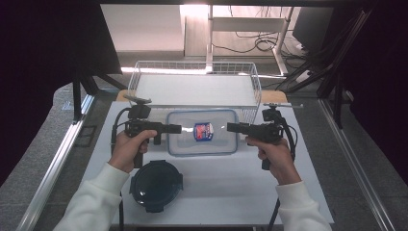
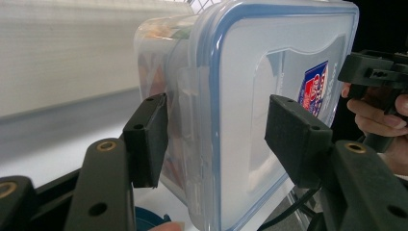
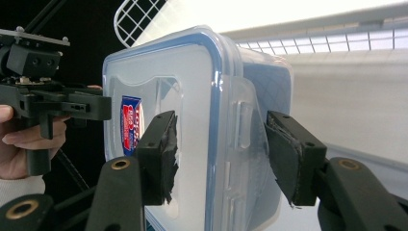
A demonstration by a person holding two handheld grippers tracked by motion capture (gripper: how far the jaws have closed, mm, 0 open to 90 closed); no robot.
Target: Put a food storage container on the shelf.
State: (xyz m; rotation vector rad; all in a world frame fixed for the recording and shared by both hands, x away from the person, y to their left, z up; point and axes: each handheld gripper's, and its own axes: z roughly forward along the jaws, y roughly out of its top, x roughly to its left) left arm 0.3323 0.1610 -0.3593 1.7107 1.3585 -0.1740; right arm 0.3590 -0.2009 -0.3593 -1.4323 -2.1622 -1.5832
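Observation:
A clear rectangular food box with a blue-rimmed lid and a red and blue label sits level between my two grippers, over the white tabletop. My left gripper clamps its left short end. In the left gripper view the box sits between the jaws of that gripper, one pad on the lid and one under the base. My right gripper clamps the opposite end the same way, and its own view shows it shut on the box beside the side latch.
A white wire basket stands just behind the box at the table's far edge. A round dark blue container lies at the front left, near the person's left sleeve. Metal rails run along both sides of the table.

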